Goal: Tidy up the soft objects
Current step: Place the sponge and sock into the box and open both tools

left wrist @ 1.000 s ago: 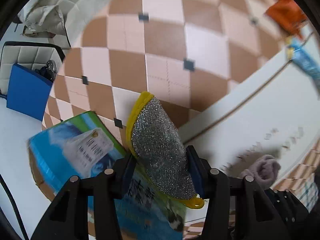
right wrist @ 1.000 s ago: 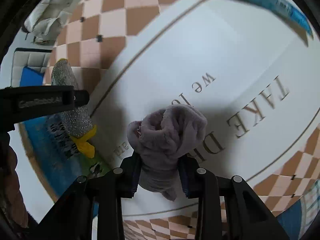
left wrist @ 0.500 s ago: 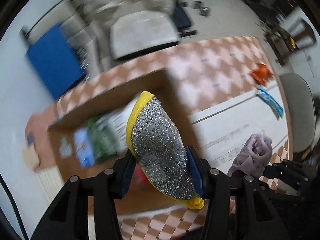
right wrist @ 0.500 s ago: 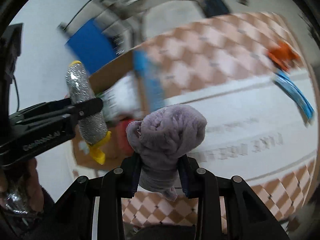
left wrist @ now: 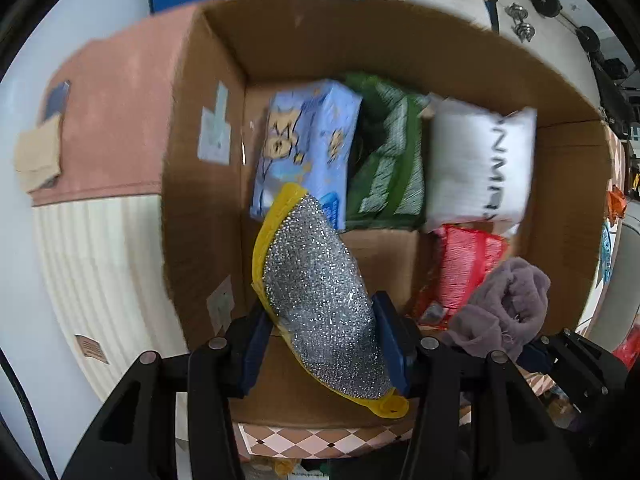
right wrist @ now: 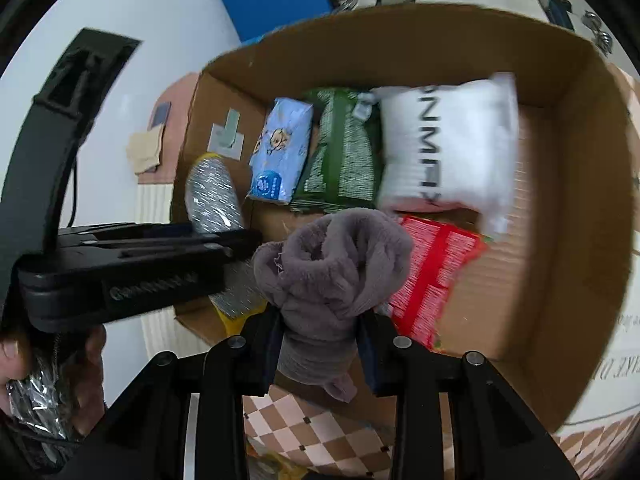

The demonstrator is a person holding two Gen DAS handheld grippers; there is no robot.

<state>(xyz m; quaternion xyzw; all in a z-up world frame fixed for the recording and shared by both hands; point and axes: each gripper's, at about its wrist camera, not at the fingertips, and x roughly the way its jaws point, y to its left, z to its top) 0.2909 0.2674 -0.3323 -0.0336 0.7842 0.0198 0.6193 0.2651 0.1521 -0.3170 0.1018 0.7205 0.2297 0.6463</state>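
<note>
The left claw is clamped on a silver glitter scouring pad with a yellow rim, its blue pads pressing both flanks; the pad tilts up and to the left, held above the near-left part of an open cardboard box. Just to its right, the right claw grips a bunched grey-purple fleece cloth, which bulges above the pads and hangs a short tail below them, also over the box's near side. Inside the box 4 packs lie on the floor: a light blue pack with cartoon figures at the left, a green striped pack beside it, a white pack with black letters at the right, and a red pack nearer the front, below the white one. The scouring pad overlaps the lower corner of the blue pack in the left wrist view; the cloth covers part of the red pack in both. Only the right wrist view shows the left claw from the side, with the person's hand on its handle, and checkered flooring under the box's near wall. The left wrist view alone shows a pink and cream ribbed cushion outside the box's left wall
</note>
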